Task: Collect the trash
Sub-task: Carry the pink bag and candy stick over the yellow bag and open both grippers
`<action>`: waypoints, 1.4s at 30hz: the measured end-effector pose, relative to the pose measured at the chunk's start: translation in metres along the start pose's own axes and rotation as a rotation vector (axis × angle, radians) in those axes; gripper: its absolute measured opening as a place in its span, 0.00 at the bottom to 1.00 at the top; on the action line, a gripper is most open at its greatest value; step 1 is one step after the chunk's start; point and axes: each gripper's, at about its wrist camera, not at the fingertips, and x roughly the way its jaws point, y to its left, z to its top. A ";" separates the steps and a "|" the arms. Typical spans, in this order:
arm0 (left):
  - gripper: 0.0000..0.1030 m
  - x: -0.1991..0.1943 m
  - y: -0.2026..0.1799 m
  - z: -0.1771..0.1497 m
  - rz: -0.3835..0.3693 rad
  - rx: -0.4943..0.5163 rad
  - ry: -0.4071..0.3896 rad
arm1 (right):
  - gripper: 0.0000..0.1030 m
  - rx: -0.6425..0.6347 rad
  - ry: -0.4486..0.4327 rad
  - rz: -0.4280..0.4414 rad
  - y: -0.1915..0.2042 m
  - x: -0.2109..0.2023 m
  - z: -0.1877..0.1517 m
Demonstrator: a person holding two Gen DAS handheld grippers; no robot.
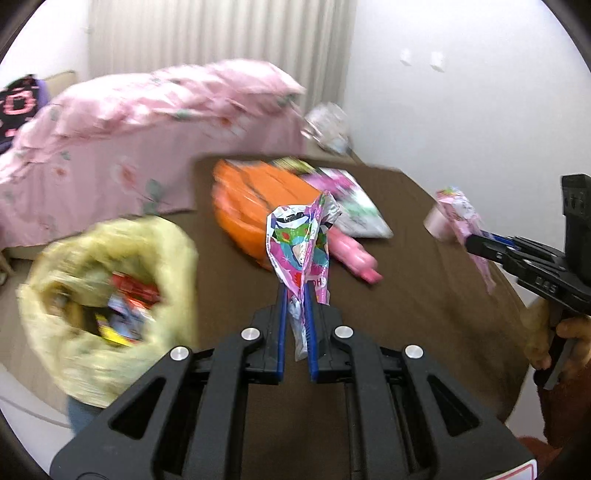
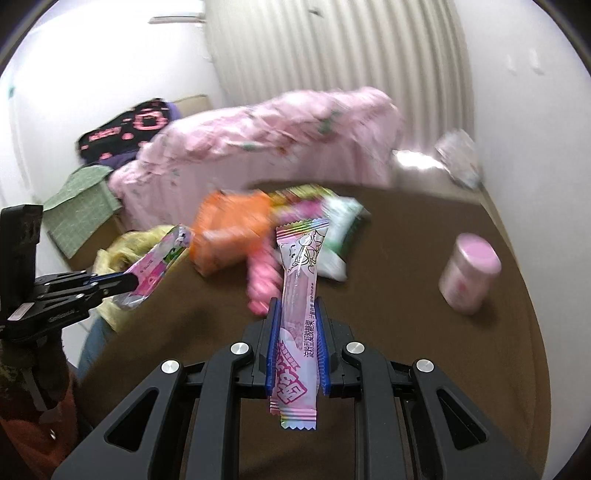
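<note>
The left gripper [image 1: 295, 295] has its blue-padded fingers [image 1: 282, 317] pinched tight on a crumpled, shiny pink wrapper with bright cartoon printing [image 1: 301, 243], which stands up from between the pads above a round table under a brown cloth [image 1: 424, 295]. The right gripper [image 2: 297, 314] pinches a long, flat, pale pink candy packet with printed characters [image 2: 299, 280], gripped across its middle so both ends stick out.

At the table's near left edge sits a wide-open yellow plastic bag [image 1: 92, 288] with colourful wrappers inside. In the middle of the table lie an orange packet [image 1: 251, 210], a white and green packet [image 2: 340, 236] and a pink plastic bottle on its side [image 1: 351, 254]. A small pink-lidded jar [image 2: 467, 273] stands at the right side. Beyond the table, a pink floral quilt [image 1: 129, 140] is heaped before a pale curtain [image 1: 221, 33].
</note>
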 end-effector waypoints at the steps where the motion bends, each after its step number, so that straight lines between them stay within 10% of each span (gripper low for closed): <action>1: 0.08 -0.006 0.010 0.003 0.025 -0.018 -0.019 | 0.17 -0.013 -0.009 0.023 0.007 0.002 0.008; 13: 0.08 -0.044 0.151 0.002 0.328 -0.342 -0.146 | 0.17 -0.163 0.031 0.301 0.129 0.104 0.082; 31: 0.09 0.004 0.190 -0.031 0.280 -0.482 -0.059 | 0.17 -0.195 0.268 0.393 0.189 0.239 0.065; 35: 0.36 0.004 0.195 -0.030 0.245 -0.522 -0.067 | 0.25 -0.173 0.289 0.387 0.185 0.247 0.062; 42: 0.52 -0.013 0.197 -0.026 0.288 -0.560 -0.115 | 0.42 -0.160 0.280 0.364 0.177 0.236 0.062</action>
